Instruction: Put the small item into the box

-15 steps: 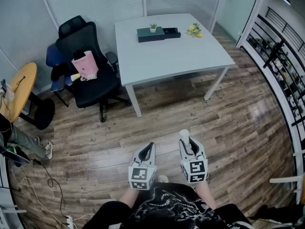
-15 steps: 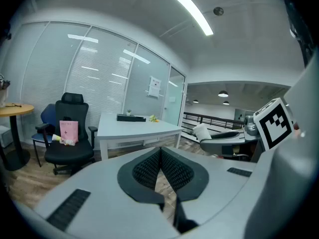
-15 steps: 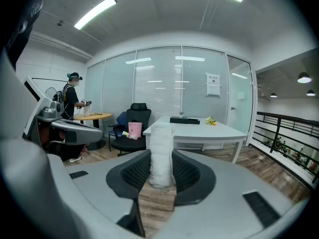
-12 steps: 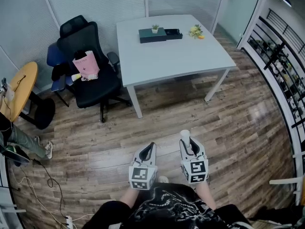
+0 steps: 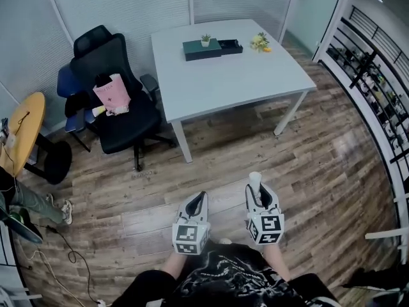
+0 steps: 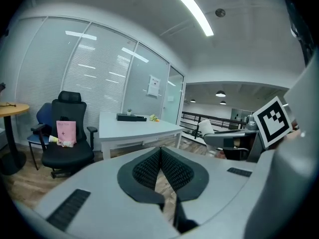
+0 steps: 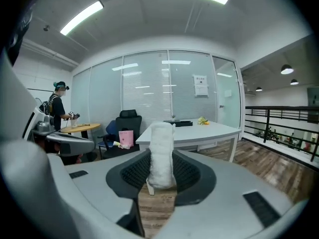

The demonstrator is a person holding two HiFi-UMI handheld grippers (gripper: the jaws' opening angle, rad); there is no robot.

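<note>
Wood floor [image 5: 319, 171] below white upright roll [image 7: 161, 153]

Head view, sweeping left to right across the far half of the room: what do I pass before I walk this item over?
Round yellow table → black office chair → white table → black railing.

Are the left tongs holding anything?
No, the left tongs are shut pad against pad, with nothing between them.
</note>
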